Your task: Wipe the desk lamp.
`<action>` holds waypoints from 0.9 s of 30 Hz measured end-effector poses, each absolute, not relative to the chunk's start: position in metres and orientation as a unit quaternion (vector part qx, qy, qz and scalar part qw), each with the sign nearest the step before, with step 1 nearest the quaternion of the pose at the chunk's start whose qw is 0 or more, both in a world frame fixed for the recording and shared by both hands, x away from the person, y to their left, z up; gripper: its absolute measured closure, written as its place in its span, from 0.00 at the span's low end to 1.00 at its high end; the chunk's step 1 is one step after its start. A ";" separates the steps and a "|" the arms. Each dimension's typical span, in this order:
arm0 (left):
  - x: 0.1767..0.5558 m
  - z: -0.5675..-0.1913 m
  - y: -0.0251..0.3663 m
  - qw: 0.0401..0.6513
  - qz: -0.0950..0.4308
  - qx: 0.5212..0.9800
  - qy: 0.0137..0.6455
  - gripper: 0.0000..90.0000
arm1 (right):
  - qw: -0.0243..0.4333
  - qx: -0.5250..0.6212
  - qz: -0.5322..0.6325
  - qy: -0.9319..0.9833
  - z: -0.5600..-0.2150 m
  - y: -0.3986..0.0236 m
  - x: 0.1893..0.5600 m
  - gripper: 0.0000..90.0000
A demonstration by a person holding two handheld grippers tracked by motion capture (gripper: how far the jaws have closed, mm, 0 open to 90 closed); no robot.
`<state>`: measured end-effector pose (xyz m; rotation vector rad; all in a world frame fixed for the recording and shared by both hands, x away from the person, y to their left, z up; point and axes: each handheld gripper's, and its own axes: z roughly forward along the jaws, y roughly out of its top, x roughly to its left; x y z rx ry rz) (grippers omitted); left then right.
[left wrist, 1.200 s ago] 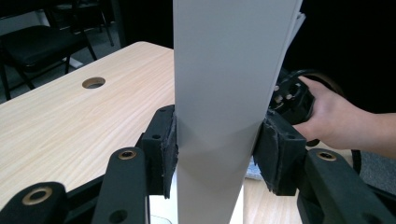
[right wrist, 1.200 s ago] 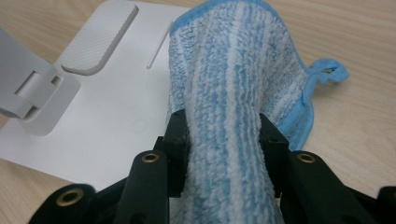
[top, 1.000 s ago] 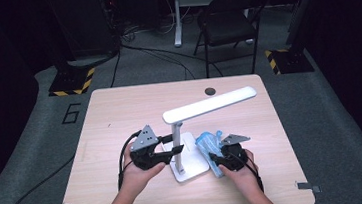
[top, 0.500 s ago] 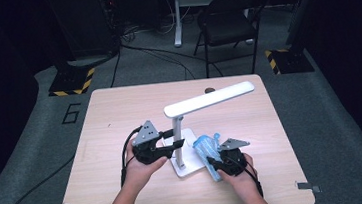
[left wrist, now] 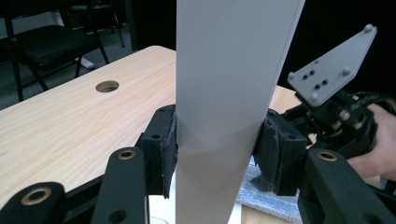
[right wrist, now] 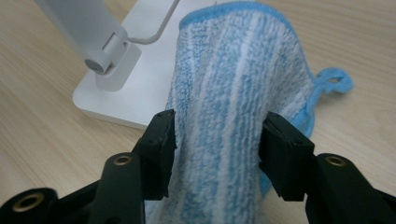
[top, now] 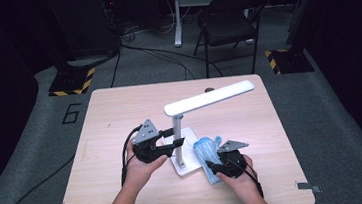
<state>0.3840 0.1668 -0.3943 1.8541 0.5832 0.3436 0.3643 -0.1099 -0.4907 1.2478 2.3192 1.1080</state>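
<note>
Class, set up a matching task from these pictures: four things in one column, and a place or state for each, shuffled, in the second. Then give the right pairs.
Things:
1. lamp post
2. cloth
3. chair
4. round hole

Places or states:
A. on the floor beyond the table
B. clamped between the left gripper pads
C. in the tabletop, far side
D. blue and white striped, between the right gripper jaws

Pairs: 1-B, 2-D, 3-A, 4-C
</note>
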 end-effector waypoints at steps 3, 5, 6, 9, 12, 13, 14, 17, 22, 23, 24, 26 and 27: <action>0.384 -0.394 0.167 0.551 0.142 0.785 0.245 0.58 | 0.145 0.433 0.389 0.800 -0.486 -0.113 0.361 0.52; 0.384 -0.394 0.167 0.551 0.142 0.785 0.245 0.58 | 0.150 0.425 0.377 0.809 -0.484 -0.116 0.356 0.53; 0.384 -0.394 0.167 0.550 0.142 0.785 0.245 0.58 | 0.151 0.424 0.372 0.812 -0.485 -0.116 0.355 0.56; 0.384 -0.394 0.167 0.550 0.143 0.786 0.244 0.58 | 0.148 0.418 0.362 0.820 -0.491 -0.116 0.353 0.67; 0.384 -0.394 0.167 0.550 0.143 0.786 0.244 0.58 | 0.148 0.413 0.359 0.824 -0.497 -0.112 0.351 0.72; 0.384 -0.394 0.167 0.550 0.142 0.786 0.244 0.58 | 0.147 0.415 0.357 0.824 -0.498 -0.109 0.350 0.73; 0.384 -0.394 0.167 0.551 0.143 0.785 0.244 0.58 | 0.152 0.413 0.356 0.824 -0.499 -0.106 0.351 0.73; 0.385 -0.395 0.167 0.552 0.143 0.785 0.244 0.58 | 0.152 0.413 0.353 0.826 -0.500 -0.101 0.350 0.74; 0.385 -0.394 0.166 0.551 0.141 0.786 0.243 0.58 | 0.139 0.411 0.360 0.826 -0.501 -0.100 0.353 0.75; 0.385 -0.394 0.166 0.551 0.141 0.786 0.243 0.58 | 0.138 0.410 0.361 0.826 -0.501 -0.100 0.353 0.75; 0.385 -0.394 0.166 0.551 0.141 0.786 0.243 0.58 | 0.134 0.411 0.363 0.825 -0.501 -0.099 0.353 0.76; 0.385 -0.394 0.166 0.551 0.141 0.786 0.243 0.58 | 0.128 0.406 0.364 0.828 -0.501 -0.094 0.351 0.76; 0.385 -0.394 0.166 0.550 0.142 0.786 0.244 0.58 | 0.123 0.406 0.368 0.828 -0.502 -0.091 0.350 0.76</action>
